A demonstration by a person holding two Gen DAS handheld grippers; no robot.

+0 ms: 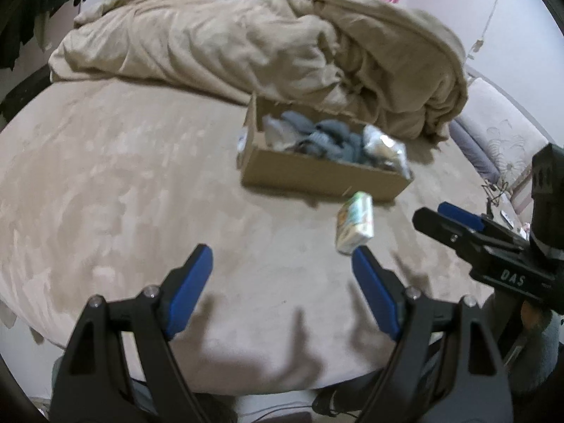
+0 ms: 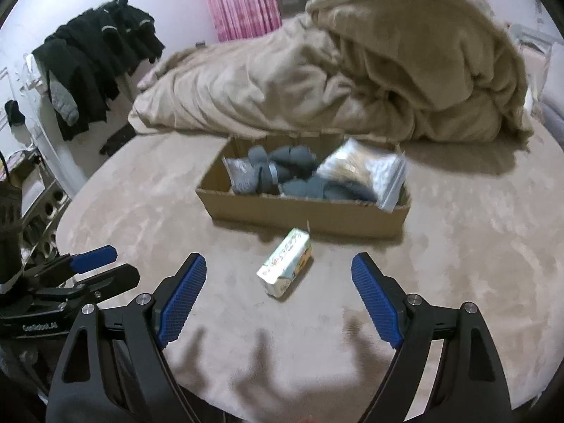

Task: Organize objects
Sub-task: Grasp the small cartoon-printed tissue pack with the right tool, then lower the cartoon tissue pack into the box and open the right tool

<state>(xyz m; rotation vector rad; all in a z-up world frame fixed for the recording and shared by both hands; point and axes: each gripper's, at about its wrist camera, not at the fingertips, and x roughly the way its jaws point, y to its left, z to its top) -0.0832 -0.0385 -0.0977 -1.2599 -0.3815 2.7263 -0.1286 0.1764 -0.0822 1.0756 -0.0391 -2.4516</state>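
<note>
Both tools hung over the bed [image 2: 141, 211] with jaws apart, holding nothing: the left tool [image 1: 282, 264], the right tool [image 2: 278, 275]. The small packet [image 2: 284, 263] lay just before the cardboard box [image 2: 303, 211].

A small packet [image 2: 284, 263] lies on the bed [image 2: 458, 246] before the box [image 2: 303, 216].
</note>
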